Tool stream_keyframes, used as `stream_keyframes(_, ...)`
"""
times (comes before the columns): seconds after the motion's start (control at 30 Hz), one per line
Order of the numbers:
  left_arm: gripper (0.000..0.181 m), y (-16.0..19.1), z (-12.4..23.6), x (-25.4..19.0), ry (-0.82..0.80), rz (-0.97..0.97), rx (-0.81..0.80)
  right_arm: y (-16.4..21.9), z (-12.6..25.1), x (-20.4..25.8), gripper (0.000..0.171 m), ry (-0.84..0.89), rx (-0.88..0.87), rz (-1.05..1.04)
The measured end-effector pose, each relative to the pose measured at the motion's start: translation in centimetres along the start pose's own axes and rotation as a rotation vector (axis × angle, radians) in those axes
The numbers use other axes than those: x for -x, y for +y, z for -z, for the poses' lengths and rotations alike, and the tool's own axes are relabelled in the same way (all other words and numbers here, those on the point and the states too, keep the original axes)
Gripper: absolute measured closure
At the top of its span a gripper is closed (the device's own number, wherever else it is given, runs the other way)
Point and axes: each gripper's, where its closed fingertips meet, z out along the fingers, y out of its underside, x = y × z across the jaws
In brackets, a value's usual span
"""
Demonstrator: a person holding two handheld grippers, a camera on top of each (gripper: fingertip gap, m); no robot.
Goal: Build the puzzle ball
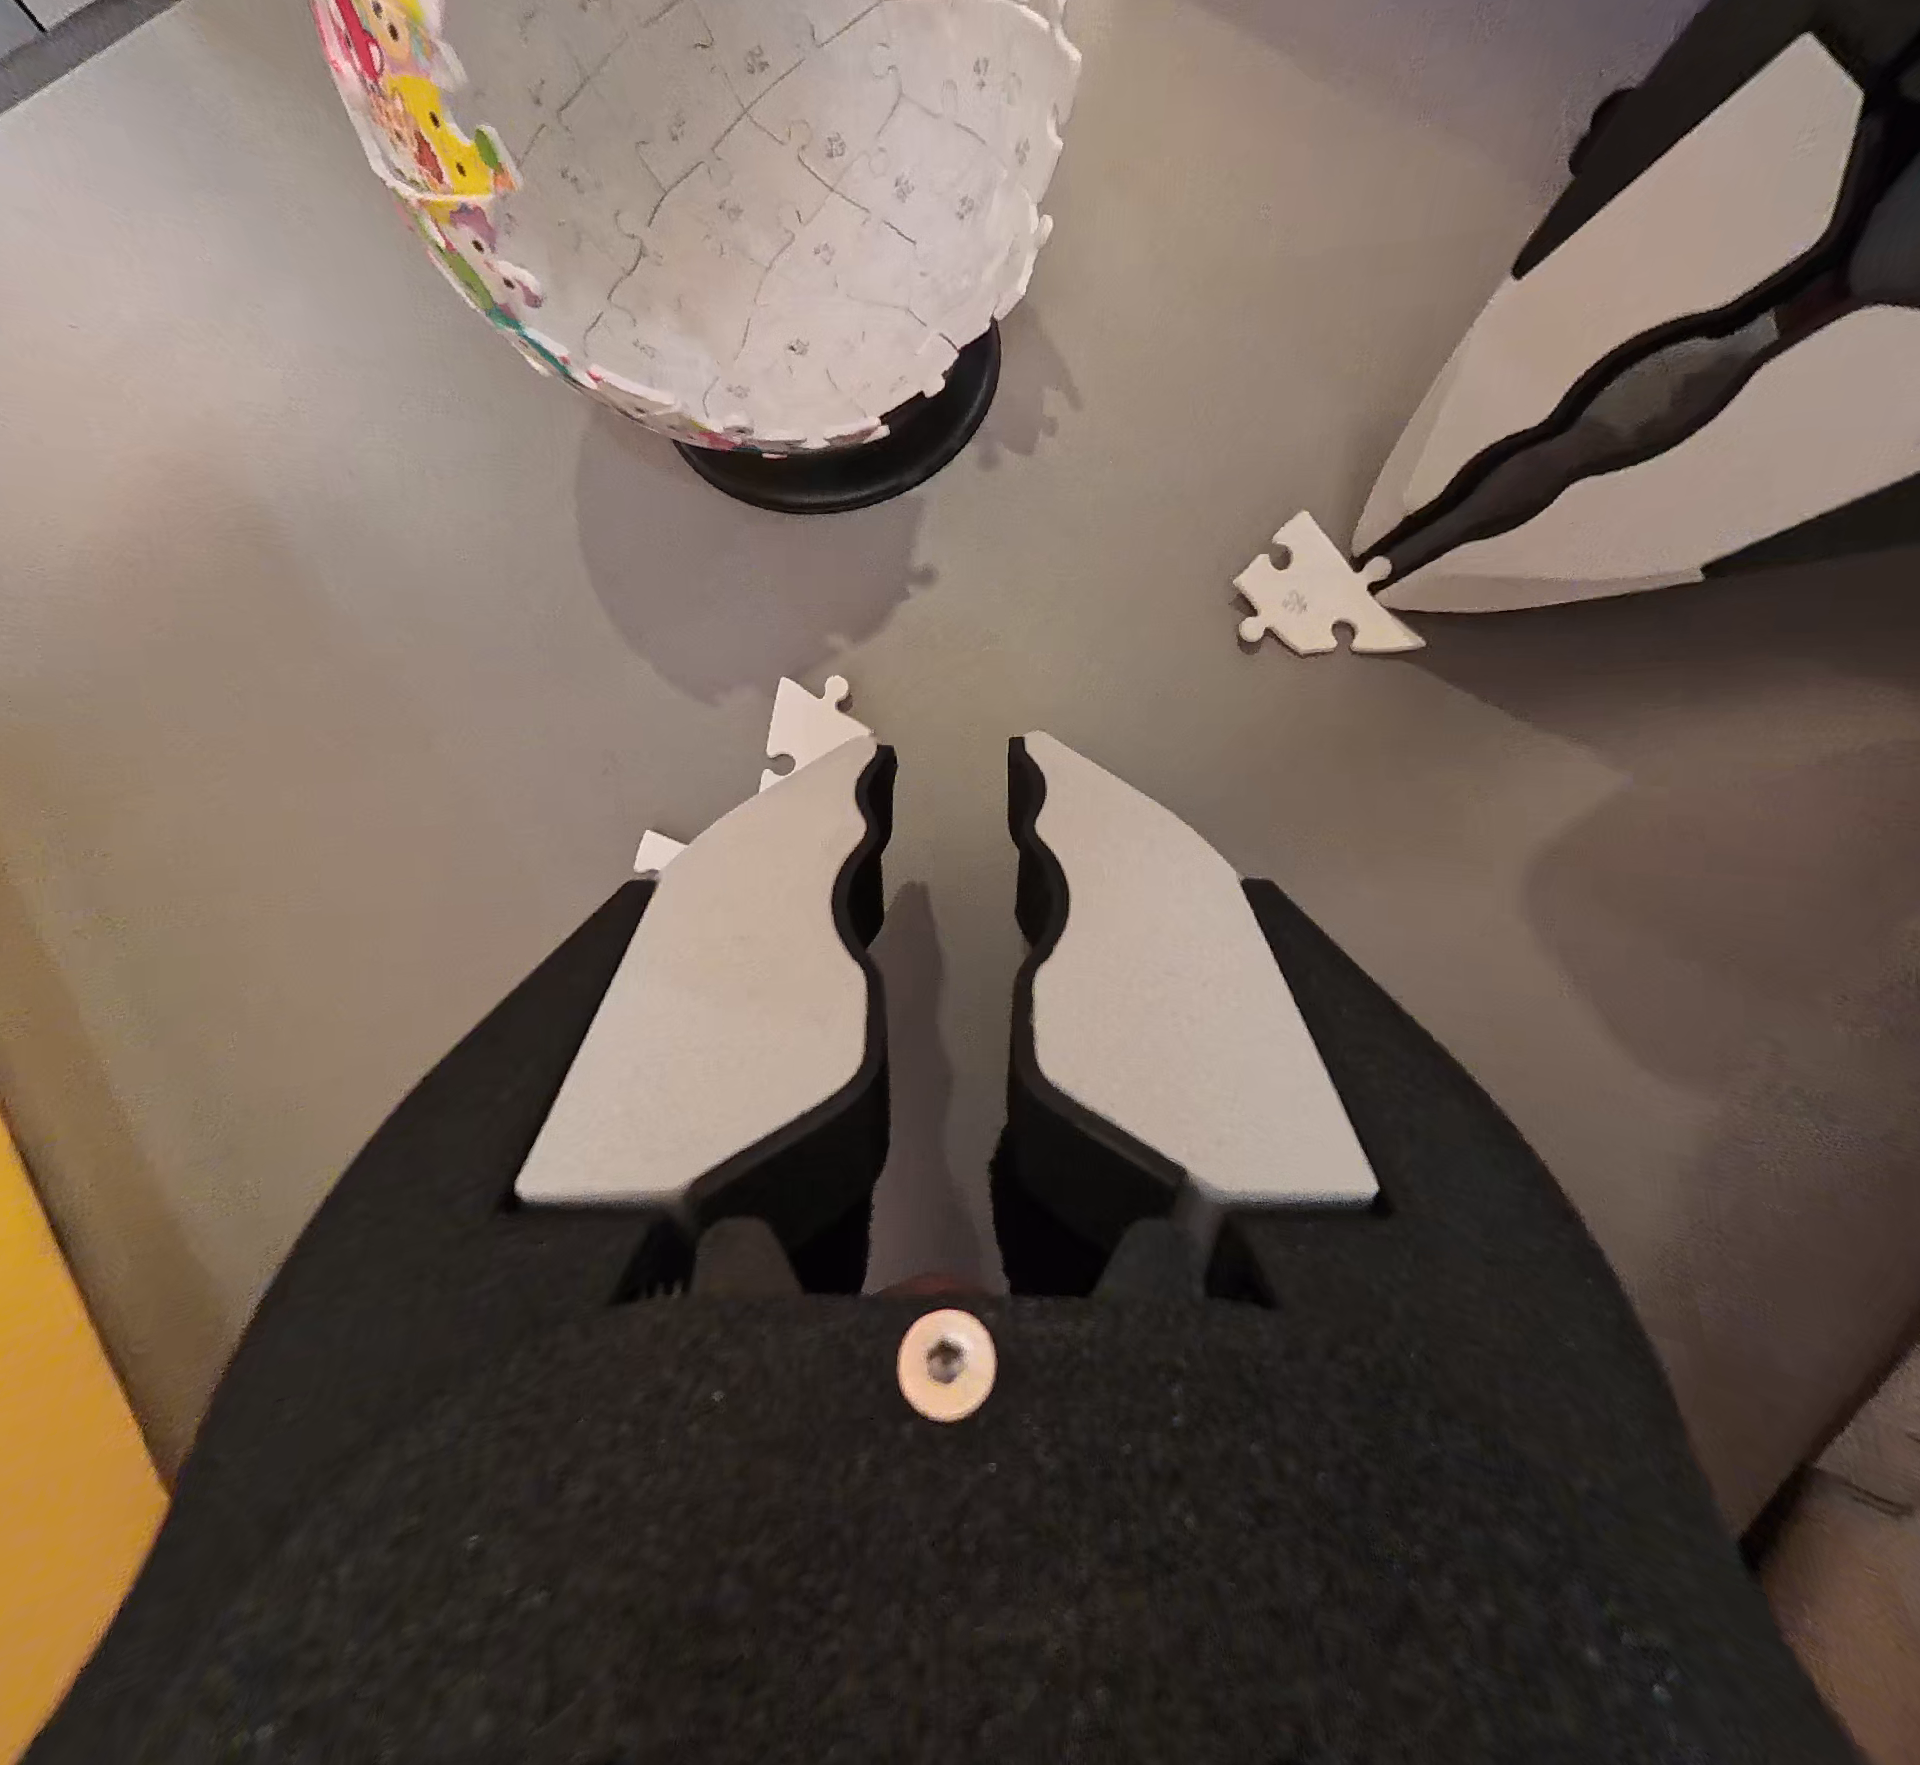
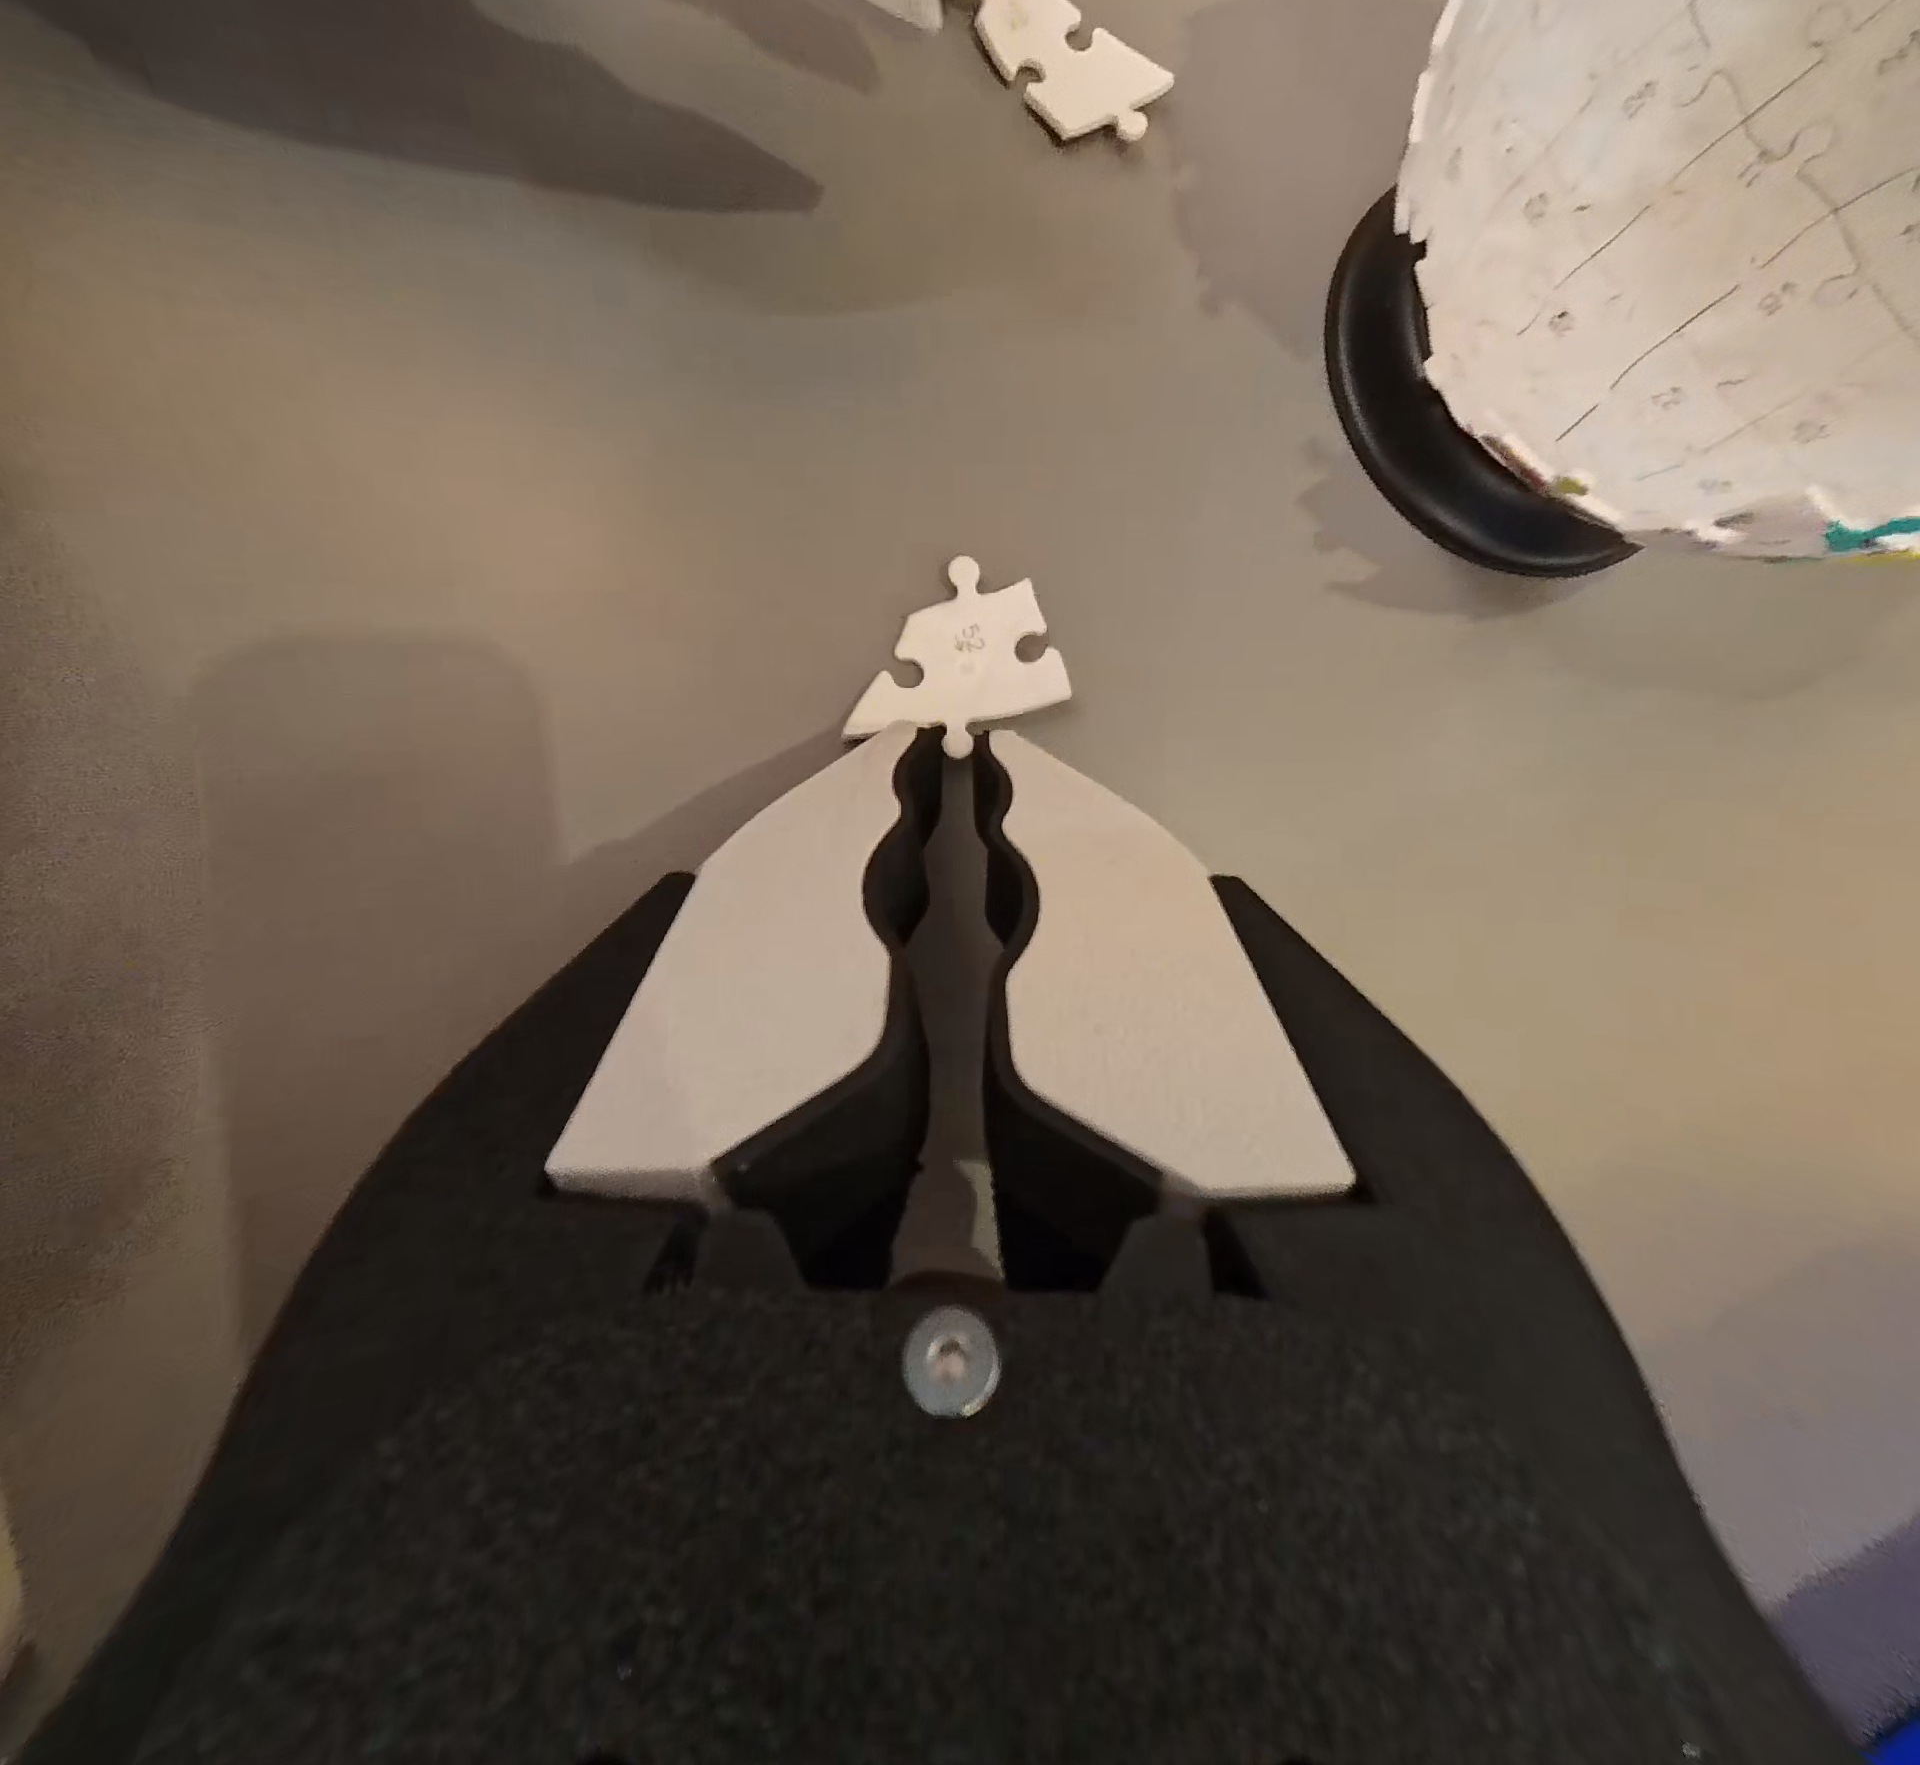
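A plain grey tabletop (image 1: 312,572) fills both views, with a yellow surface at its near left edge in the left wrist view and a blue patch at the far right corner. The landmark is the half-built puzzle ball (image 1: 727,157), a curved shell of joined pieces seated on a round black stand (image 1: 883,458); its white, numbered inner face is turned toward the cameras, while bright cartoon print shows along its left outer edge.

In front of the ball, toward the camera, the left gripper (image 1: 951,759) hangs over the table with its grey fingers parted and nothing between them. Just beside its left fingertip, partly hidden under it, lie loose white pieces (image 1: 810,723); the right wrist view shows them as a short joined strip (image 2: 1070,42) lying left of the ball, by the other gripper's tip.

To the right of the ball and stand, well apart from them, a single white puzzle piece (image 1: 1314,598) lies flat with its blank, numbered side up. The right gripper (image 2: 958,749) has its tips at the table, nearly together, with the piece's small knob between them; whether they are actually pinching it cannot be told. In the right wrist view the same piece (image 2: 966,661) sits straight ahead of the fingers.
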Motion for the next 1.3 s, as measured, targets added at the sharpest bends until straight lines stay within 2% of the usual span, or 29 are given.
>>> stream_keyframes(0.13, 0.161, -0.1, -0.4, 0.0, -0.021, 0.01, 0.023, 0.0, 0.1, 0.2, 0.165, -0.017, -0.023, -0.022)
stream_keyframes(0.23, 0.161, -0.4, -0.8, -0.2, -0.025, 0.013, 0.031, 0.1, 0.2, 0.2, 0.156, -0.033, -0.042, -0.046)
stream_keyframes(0.37, 0.161, -0.8, -1.6, -0.4, -0.026, 0.011, 0.041, 0.2, 0.5, 0.1, 0.154, -0.051, -0.062, -0.079)
stream_keyframes(0.63, 0.161, -1.3, -1.3, 0.2, -0.048, -0.007, 0.033, -1.3, 2.6, -1.5, 0.155, -0.075, -0.245, -0.218)
stream_keyframes(0.8, 0.161, -1.1, -0.7, 0.8, -0.052, 0.008, 0.011, -2.0, 3.4, -3.4, 0.154, -0.034, -0.359, -0.295)
stream_keyframes(1.0, 0.161, -0.7, 0.4, 1.7, -0.075, -0.01, -0.04, -3.3, 3.8, -4.9, 0.148, 0.107, -0.433, -0.21)
stream_keyframes(1.17, 0.161, -0.1, 1.3, 2.5, -0.067, 0.007, -0.085, -6.4, 1.1, -4.1, 0.126, 0.161, -0.31, -0.062)
stream_keyframes(1.3, 0.161, 0.4, 2.0, 3.5, -0.085, -0.015, -0.096, -7.3, -0.6, -3.9, 0.125, 0.21, -0.2, 0.032)
